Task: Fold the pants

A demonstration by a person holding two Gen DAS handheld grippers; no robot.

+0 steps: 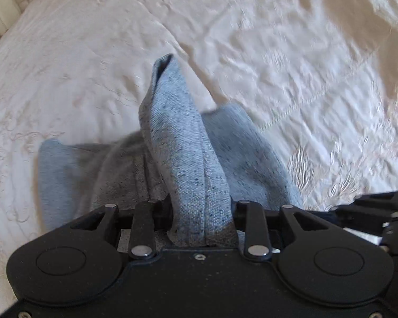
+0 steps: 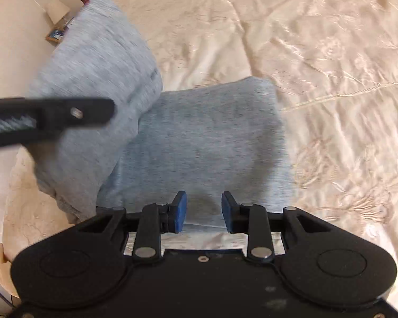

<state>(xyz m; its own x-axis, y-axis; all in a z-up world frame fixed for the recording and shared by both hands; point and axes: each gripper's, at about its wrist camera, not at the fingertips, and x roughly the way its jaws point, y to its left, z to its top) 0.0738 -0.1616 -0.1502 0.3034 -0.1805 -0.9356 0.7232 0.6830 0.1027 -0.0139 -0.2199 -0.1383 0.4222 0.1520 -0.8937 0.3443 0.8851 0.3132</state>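
Soft daylight, bright and even; motion blur smears the bedspread, and fisheye distortion curves both views' edges.

Your left tongs have a thick fold of the light blue-grey pants bunched between them; the fabric fills the gap and hides the pads, so the grip reads as closed on the cloth. From there a ridge of the pants rises away from you to a hemmed tip, standing up off the bed. The rest of the pants spreads low on both sides of that ridge, lying on the cream embroidered bedspread. At the lower right edge you can see part of the right tongs, black and blurred, close beside yours.
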